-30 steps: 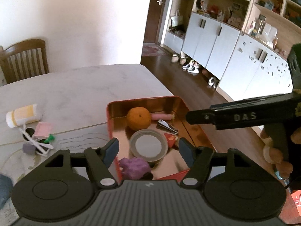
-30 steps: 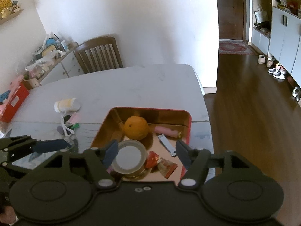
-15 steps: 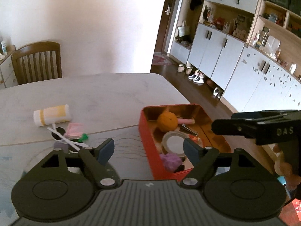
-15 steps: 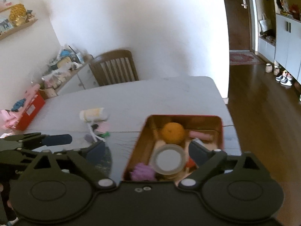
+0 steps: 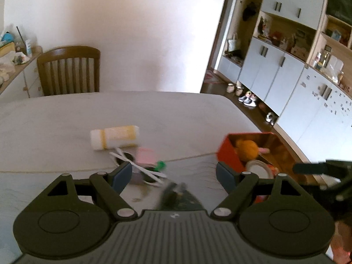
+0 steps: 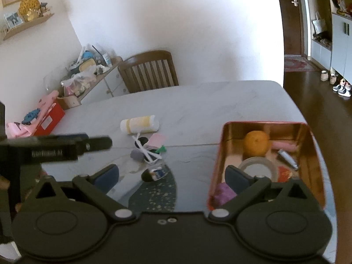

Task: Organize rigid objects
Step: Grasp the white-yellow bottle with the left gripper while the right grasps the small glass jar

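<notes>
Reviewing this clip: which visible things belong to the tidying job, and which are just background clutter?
Part of the job:
- red tin, holding orange, tape roll, purple lump
- white and yellow bottle, loose on table
- pink card
- white cord

Just lying about:
- wooden chair
- sideboard clutter
- shoes

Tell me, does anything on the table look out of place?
Yes. The white and yellow bottle lies on its side on the table, beside a loose heap of small items, outside the red tin.
</notes>
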`<state>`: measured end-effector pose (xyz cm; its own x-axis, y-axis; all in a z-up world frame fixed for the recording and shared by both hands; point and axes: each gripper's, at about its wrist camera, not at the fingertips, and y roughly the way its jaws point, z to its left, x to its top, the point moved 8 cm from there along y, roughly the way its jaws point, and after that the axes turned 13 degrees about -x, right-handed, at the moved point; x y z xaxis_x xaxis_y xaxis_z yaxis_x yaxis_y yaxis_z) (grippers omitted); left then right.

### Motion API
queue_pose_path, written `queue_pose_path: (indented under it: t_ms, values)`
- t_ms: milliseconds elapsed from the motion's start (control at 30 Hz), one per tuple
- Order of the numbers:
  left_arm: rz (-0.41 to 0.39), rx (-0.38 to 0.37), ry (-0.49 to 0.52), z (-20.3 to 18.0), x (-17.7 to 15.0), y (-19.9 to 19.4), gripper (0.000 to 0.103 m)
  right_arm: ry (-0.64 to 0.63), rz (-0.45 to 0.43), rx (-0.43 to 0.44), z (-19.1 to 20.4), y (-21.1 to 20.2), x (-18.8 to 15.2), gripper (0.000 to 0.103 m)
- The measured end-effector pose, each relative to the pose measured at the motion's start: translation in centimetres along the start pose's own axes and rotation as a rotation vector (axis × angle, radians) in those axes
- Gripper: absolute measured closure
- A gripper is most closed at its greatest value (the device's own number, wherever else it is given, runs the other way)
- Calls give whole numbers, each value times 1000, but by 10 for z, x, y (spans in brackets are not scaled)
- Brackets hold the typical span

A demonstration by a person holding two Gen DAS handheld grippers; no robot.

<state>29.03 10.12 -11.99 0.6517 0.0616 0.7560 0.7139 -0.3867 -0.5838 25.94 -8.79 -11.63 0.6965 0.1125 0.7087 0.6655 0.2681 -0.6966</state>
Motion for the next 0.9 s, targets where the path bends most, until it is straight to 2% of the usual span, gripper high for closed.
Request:
queue_pose_path:
  t_ms: [267,400,733,900]
  values:
    - [3,46,-26,63,18,10,20,-66,35,-25,40,24,-12,1]
    - [17,44,8,86,26,27,20,-116,51,-26,55,38,-14,1]
    - [90,-11,122,121,35,86,20,-171,87,-64,66,74,-17,4]
    - [134,-38,167,132,34,110,20,-203,111,-71,69,94,-20,10]
